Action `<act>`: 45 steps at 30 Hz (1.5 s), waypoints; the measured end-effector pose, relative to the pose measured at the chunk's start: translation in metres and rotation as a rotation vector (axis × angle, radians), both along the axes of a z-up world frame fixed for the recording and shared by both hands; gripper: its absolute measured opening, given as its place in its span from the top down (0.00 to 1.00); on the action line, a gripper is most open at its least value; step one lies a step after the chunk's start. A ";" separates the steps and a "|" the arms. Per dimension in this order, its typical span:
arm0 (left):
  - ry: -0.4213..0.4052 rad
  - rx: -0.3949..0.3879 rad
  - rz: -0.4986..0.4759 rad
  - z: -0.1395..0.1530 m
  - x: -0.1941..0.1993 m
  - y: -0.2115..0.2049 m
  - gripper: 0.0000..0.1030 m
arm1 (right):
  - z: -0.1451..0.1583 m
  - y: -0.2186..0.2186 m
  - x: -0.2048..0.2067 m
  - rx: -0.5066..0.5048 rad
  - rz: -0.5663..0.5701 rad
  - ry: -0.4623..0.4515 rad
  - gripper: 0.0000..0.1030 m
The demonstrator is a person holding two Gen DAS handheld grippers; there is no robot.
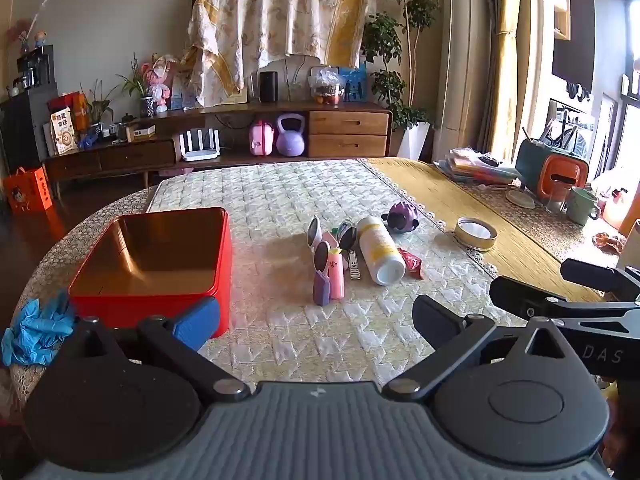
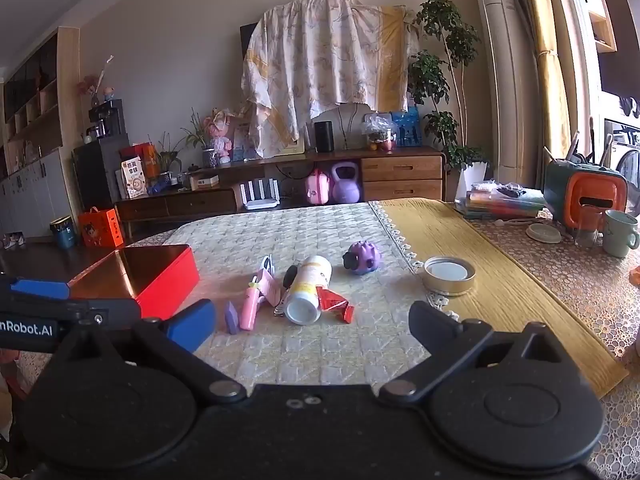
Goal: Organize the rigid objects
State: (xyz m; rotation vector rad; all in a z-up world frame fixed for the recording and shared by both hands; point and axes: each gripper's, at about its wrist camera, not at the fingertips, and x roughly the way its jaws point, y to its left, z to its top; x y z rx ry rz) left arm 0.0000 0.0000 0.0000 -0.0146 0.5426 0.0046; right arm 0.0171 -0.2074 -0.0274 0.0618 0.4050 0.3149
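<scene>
An open red tin box (image 1: 156, 264) stands on the quilted table at the left; it also shows in the right wrist view (image 2: 160, 276). To its right lies a cluster: a white bottle (image 1: 378, 250) on its side, sunglasses (image 1: 320, 240), a pink tube (image 1: 337, 274), a purple piece (image 1: 321, 290), nail clippers (image 1: 354, 268), a red packet (image 1: 412, 262) and a purple toy (image 1: 398, 218). The bottle (image 2: 308, 290) and toy (image 2: 362, 258) show in the right wrist view too. My left gripper (image 1: 316, 316) is open and empty, short of the cluster. My right gripper (image 2: 312, 322) is open and empty, just before the bottle.
A round metal lid (image 1: 476, 233) lies on the yellow runner at the right. Blue gloves (image 1: 36, 330) lie at the table's left edge. Books (image 2: 500, 202), a green-orange holder (image 2: 584, 196) and a mug (image 2: 619, 232) stand at the far right.
</scene>
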 end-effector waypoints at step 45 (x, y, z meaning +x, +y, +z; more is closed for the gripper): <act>0.055 -0.089 0.035 -0.005 0.005 0.013 0.00 | 0.001 0.003 -0.003 0.003 0.009 -0.003 0.00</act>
